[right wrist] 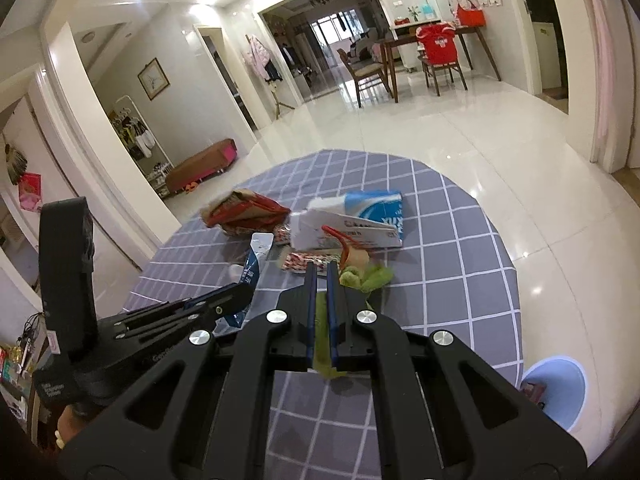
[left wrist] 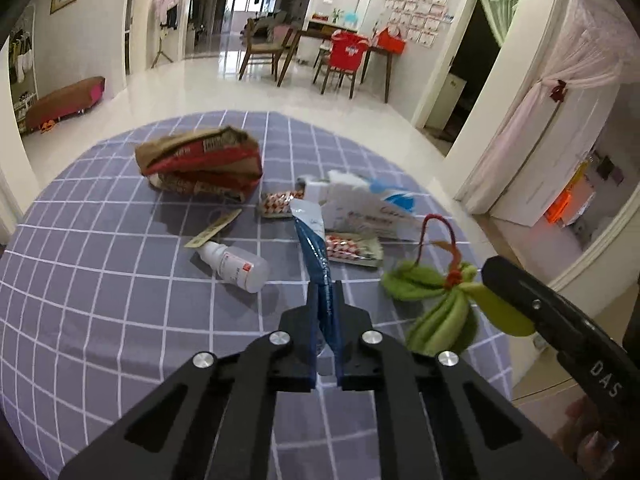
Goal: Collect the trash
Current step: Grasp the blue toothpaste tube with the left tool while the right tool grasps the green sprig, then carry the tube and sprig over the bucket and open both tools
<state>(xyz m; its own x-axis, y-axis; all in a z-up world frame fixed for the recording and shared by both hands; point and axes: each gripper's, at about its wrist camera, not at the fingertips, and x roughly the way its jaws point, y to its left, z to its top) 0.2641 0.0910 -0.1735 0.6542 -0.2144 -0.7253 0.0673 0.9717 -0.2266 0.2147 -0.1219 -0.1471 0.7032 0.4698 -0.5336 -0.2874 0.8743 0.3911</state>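
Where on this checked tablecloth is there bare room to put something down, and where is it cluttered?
Bare: the near-left cloth, in front of the white bottle, and the right side beyond the green fabric piece. Crowded: the middle, from the crumpled brown bag past the torn white-and-blue box to the red-and-white wrappers.

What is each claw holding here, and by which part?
The left claw is shut on the blue-and-white wrapper, gripping its near end. The right claw is shut on the green felt ornament, clamping a flap of its fabric.

Two red-white wrappers [left wrist: 276, 204], one bottle [left wrist: 236, 266]
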